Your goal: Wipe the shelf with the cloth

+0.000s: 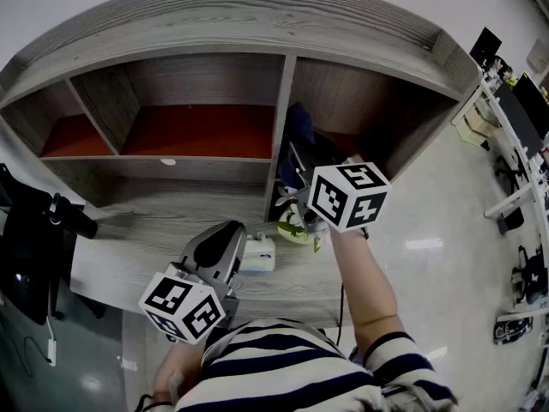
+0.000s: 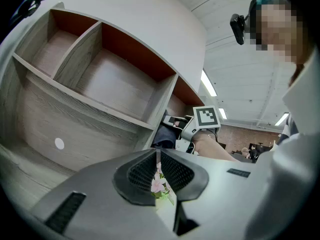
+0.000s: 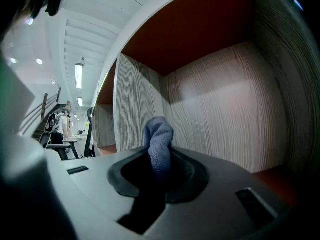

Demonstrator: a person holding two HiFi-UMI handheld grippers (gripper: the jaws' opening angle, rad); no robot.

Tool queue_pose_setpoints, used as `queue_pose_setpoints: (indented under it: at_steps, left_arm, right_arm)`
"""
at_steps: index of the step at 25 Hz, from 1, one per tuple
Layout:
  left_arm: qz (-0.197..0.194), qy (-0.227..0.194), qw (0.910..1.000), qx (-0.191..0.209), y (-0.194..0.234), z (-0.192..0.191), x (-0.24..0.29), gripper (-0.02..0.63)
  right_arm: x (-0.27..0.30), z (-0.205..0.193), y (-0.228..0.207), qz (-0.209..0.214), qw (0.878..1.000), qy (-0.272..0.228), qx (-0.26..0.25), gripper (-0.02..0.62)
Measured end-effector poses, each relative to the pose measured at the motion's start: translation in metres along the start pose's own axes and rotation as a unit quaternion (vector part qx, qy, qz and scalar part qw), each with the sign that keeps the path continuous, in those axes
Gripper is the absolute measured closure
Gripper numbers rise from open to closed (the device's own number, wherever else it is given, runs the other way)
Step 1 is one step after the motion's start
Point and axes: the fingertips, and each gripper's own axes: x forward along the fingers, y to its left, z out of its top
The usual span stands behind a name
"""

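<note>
– Judging by the right tool [image 3: 160, 165], how far along is the wiping?

– The grasp is done and the reach is made. Its jaws are clamped on the blue cloth [image 3: 159, 136], which stands up from between them inside the right-hand compartment of the shelf [image 1: 171, 159]. It faces the far corner where the side wall meets the back panel.

– Is the cloth on the wood?

– Not that I can see. In the right gripper view the tuft stands free in front of the panels, and the tool's own body hides anything lower.

– And the left tool [image 2: 158, 173]?

– Near the person, over the tabletop [image 1: 146, 230], well apart from the cloth. Its jaws are drawn narrow, with a small white flowered packet [image 2: 159, 185] in the slit. I judge it pinched.

– So what is left?

– Most of the job, I would say. No board shows a streak or a damp patch, so nothing can be called wiped. This compartment needs its strokes, and then the ones to the left.
</note>
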Motion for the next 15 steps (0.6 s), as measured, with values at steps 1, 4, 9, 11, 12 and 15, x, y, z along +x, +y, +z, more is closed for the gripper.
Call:
queue_pose_setpoints:
  at_steps: [1,4,9,11,12,15]
  left_arm:
    - [-0.001,0.000,1.0000,0.000,0.000,0.000,0.000,0.568]
    - [-0.003,0.001,1.0000,-0.002,-0.002,-0.001,0.001,0.568]
    - [-0.006,0.000,1.0000,-0.002,-0.003,-0.001,0.002,0.568]
    - [-0.009,0.000,1.0000,-0.004,-0.004,-0.001,0.004,0.568]
    - [-0.012,0.001,0.9999,-0.004,-0.005,-0.002,0.005,0.568]
    - [-0.019,0.003,0.9998,-0.006,-0.008,-0.002,0.009,0.568]
  right_arm:
    - [0.000,-0.002,0.000,0.001,1.000,0.004,0.001,0.515]
    - [-0.002,-0.008,-0.002,0.001,1.000,0.013,0.000,0.515]
    - [-0.018,0.010,-0.011,-0.031,0.998,-0.019,-0.051,0.514]
    - [-0.030,0.026,-0.019,-0.053,0.994,-0.042,-0.087,0.514]
    - [-0.036,0.035,-0.023,-0.064,0.991,-0.051,-0.104,0.515]
    - [-0.055,0.059,-0.033,-0.097,0.980,-0.071,-0.161,0.514]
